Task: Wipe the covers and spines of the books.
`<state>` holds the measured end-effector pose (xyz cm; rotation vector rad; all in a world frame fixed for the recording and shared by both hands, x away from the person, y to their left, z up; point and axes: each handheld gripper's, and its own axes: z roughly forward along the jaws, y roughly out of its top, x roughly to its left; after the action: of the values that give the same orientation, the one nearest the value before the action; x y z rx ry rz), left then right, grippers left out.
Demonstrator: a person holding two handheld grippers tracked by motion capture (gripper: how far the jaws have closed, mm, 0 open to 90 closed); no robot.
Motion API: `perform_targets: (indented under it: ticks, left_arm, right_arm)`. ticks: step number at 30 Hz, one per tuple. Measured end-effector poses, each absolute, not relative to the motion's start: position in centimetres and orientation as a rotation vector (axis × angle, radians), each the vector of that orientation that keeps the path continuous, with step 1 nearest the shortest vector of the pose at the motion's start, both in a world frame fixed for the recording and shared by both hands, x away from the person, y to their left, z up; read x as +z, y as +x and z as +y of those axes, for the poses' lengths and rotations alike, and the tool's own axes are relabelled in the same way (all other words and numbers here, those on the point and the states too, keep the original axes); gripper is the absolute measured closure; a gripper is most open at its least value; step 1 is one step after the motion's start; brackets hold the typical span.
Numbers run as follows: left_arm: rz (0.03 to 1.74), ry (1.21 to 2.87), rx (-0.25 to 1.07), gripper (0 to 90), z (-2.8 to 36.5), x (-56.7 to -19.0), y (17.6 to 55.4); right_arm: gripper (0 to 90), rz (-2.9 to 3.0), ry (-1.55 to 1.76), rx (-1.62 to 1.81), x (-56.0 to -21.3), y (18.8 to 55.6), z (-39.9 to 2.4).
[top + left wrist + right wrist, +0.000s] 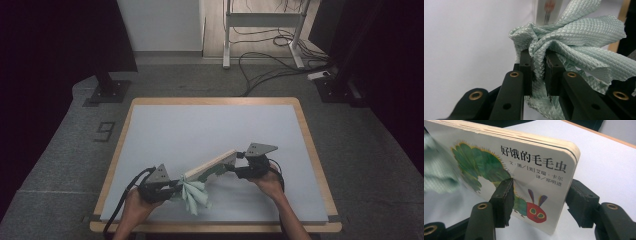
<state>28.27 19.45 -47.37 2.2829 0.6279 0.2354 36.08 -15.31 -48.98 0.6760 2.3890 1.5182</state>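
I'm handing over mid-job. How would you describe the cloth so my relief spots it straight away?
Start at the grey-topped table and go to its near edge, where the left tongs are shut on the cloth. It is a pale mint-green rag with a quilted diamond weave, bunched up beside the board book, which is stiff, flat and printed with a caterpillar.

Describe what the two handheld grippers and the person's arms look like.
Both grippers, left and right, are black, each topped by a grey three-cornered plate with small holes. Brass-coloured rivets dot the black fingers. A black cable trails from each. The forearms are bare, with no sleeves in sight.
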Motion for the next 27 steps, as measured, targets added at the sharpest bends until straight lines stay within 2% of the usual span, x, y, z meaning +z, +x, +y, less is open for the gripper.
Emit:
perform_targets:
  ticks: [6, 10, 14, 27]
  left_arm:
    - [0.639, 2.332, 0.213, 77.4, 18.9, -50.9, 28.4]
    - [0.64, 2.305, 0.209, 77.3, 19.2, -51.1, 28.4]
    - [0.623, 2.315, 0.243, 77.4, 19.2, -49.9, 28.2]
    - [0.538, 2.26, 0.313, 77.4, 19.7, -42.8, 27.8]
  right_arm:
    - [41.0, 2.383, 0.673, 1.523, -49.0, 36.0, -15.4]
    - [41.2, 2.381, 0.67, 1.527, -49.1, 35.9, -15.4]
    - [41.2, 2.38, 0.666, 1.531, -49.1, 35.9, -15.5]
    - [41.2, 2.372, 0.663, 1.538, -49.2, 35.8, -15.6]
